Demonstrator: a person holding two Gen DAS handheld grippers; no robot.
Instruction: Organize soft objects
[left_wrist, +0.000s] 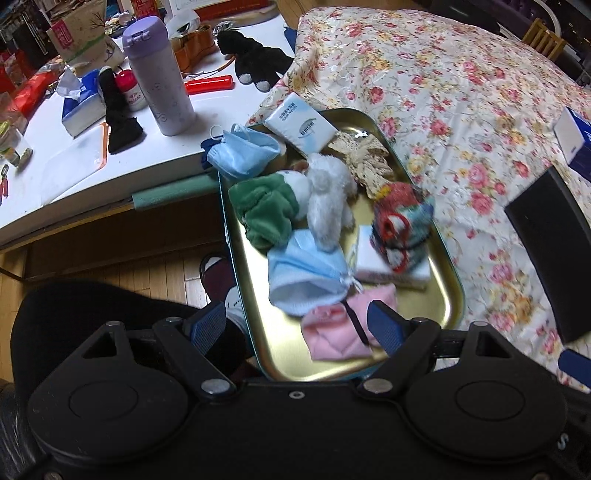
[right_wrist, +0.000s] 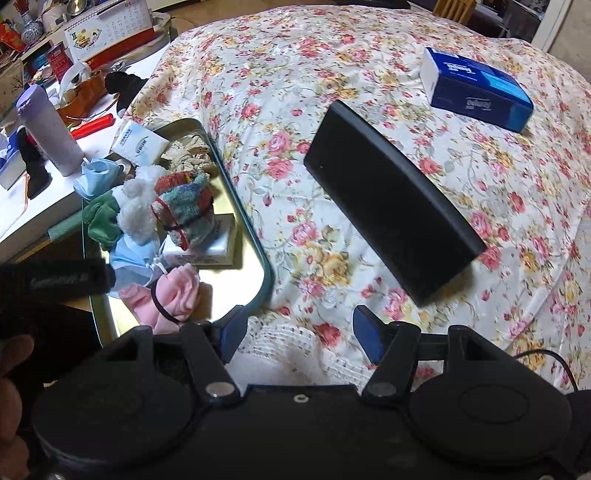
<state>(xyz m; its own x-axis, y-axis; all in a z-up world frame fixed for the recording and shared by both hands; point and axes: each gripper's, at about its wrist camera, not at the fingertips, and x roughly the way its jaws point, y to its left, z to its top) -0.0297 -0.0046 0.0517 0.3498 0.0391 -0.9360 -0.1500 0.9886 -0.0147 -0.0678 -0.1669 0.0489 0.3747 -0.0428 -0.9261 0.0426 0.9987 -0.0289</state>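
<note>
Both tongs spread and empty: the left gripper hovers over the metal tray piled with soft objects; the right gripper hovers beside the tray over a floral cloth.

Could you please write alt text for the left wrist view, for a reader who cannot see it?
A shiny gold metal tray on a floral tablecloth holds soft items: two light-blue face masks, a green plush cloth, a white fluffy toy and a pink folded cloth. The open left hand-held gripper hovers over the tray's near end, holding nothing.
</note>
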